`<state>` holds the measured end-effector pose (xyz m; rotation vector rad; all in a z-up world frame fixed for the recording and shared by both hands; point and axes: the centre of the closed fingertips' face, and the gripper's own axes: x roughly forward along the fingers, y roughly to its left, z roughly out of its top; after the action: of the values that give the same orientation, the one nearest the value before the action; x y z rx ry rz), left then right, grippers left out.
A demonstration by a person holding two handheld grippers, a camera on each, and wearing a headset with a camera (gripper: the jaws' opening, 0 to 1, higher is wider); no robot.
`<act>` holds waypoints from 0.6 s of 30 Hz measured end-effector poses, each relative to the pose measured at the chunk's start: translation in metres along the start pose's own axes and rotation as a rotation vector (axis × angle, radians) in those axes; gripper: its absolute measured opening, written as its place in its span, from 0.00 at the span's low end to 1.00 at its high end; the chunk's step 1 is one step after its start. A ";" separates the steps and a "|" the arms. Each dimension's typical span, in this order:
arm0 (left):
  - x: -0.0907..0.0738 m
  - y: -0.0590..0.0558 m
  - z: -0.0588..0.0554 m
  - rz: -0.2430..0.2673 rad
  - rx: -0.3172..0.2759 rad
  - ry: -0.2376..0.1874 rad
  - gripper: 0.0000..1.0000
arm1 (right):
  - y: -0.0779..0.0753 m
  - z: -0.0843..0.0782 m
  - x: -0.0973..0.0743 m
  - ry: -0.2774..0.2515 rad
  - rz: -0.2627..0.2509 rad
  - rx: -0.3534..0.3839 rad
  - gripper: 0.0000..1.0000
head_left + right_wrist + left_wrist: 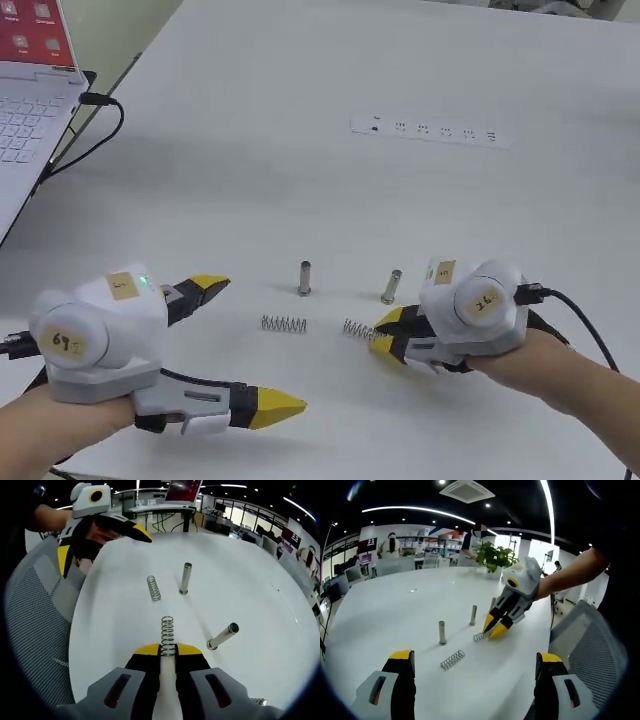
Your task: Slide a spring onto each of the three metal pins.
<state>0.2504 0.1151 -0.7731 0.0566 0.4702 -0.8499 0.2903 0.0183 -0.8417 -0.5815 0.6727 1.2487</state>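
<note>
1 laptop [22, 95] is seen at the left edge of the counter [250, 180]. The left tongs [262, 344] are held spread wide, with nothing gripped. 2 springs are counted. The free spring [284, 324] is laid flat, just before the left pin [305, 278]. The held spring [355, 328] is pinched by its end near the right pin [391, 286] in the right tongs [385, 335]. Both pins are stood upright and bare. 1 power strip [430, 130] is laid well behind.
</note>
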 end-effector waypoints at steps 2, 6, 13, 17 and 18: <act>0.000 0.000 0.001 -0.001 0.003 -0.001 0.98 | 0.000 0.001 -0.004 -0.006 -0.001 -0.005 0.08; 0.002 -0.004 0.005 -0.014 0.011 -0.006 0.98 | -0.002 0.000 -0.017 -0.011 -0.011 -0.010 0.08; 0.007 -0.011 0.008 -0.035 0.025 -0.008 0.98 | -0.004 0.002 -0.043 -0.037 -0.036 -0.014 0.08; 0.009 -0.014 0.009 -0.046 0.031 -0.010 0.96 | -0.004 0.003 -0.055 -0.057 -0.040 0.002 0.08; 0.009 -0.015 0.009 -0.049 0.031 -0.011 0.95 | -0.004 0.002 -0.059 -0.063 -0.043 0.009 0.08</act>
<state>0.2479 0.0963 -0.7668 0.0693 0.4496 -0.9052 0.2838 -0.0193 -0.7967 -0.5439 0.6102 1.2183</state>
